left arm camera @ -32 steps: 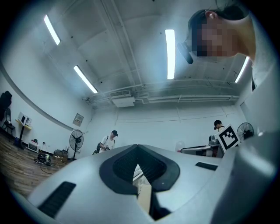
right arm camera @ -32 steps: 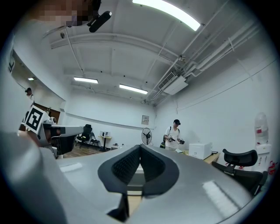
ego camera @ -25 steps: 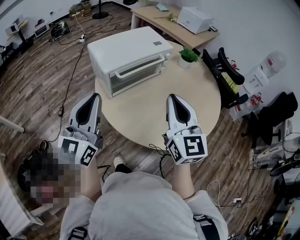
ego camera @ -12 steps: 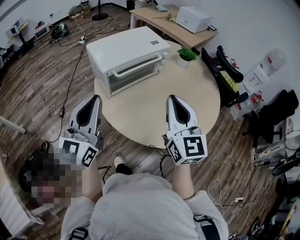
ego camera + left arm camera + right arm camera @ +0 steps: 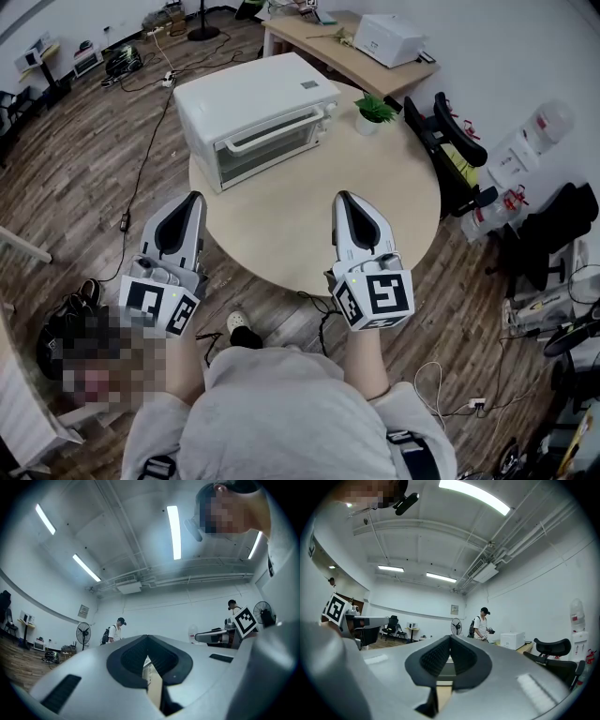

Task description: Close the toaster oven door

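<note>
Both claws are sitting closed and empty, the left gripper (image 5: 190, 199) and right gripper (image 5: 344, 199) hovering over the near edge of the round table (image 5: 300, 239). The toaster oven (image 5: 253, 94) is standing at the far side, well apart from them. Its door (image 5: 272, 150) is looking already shut, so I judge that nothing is needed beyond a confirming push.

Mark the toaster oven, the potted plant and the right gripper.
toaster oven (image 5: 253, 98), head view, on its white top panel.
potted plant (image 5: 377, 110), head view, on the green leaves.
right gripper (image 5: 343, 196), head view, at the tips of its shut jaws.
</note>
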`<state>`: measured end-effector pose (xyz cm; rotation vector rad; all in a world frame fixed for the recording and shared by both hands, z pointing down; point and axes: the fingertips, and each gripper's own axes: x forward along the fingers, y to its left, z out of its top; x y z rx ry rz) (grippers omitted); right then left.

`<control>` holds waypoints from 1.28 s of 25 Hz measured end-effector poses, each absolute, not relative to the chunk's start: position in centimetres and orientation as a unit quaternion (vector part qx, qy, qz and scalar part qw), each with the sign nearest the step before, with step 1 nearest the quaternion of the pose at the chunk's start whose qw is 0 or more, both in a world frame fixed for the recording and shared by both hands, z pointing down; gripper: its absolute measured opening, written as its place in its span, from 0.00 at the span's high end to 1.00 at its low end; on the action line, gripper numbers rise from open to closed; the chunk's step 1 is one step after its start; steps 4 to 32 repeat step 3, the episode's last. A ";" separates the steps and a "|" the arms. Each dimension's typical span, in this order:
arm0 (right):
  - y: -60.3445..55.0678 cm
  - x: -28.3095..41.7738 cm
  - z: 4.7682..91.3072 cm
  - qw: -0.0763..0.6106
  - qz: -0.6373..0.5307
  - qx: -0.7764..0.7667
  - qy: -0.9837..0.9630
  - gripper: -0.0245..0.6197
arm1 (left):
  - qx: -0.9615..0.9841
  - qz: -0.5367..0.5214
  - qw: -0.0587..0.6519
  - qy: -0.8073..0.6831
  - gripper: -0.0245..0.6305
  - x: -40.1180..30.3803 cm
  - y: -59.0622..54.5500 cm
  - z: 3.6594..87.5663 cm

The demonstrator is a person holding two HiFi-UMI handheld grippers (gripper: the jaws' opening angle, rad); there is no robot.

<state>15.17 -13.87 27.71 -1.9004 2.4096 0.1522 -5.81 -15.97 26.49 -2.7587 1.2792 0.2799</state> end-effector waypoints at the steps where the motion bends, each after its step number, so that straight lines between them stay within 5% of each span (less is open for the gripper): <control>1: -13.8 15.2 27.7 0.034 0.050 -0.618 0.784 0.95 | -0.902 0.089 0.047 0.419 0.95 -5.7 -15.9 26.5; 32: -13.6 15.2 27.6 0.034 0.051 -0.616 0.785 0.95 | -0.902 0.082 0.052 0.421 0.95 -5.6 -15.6 26.5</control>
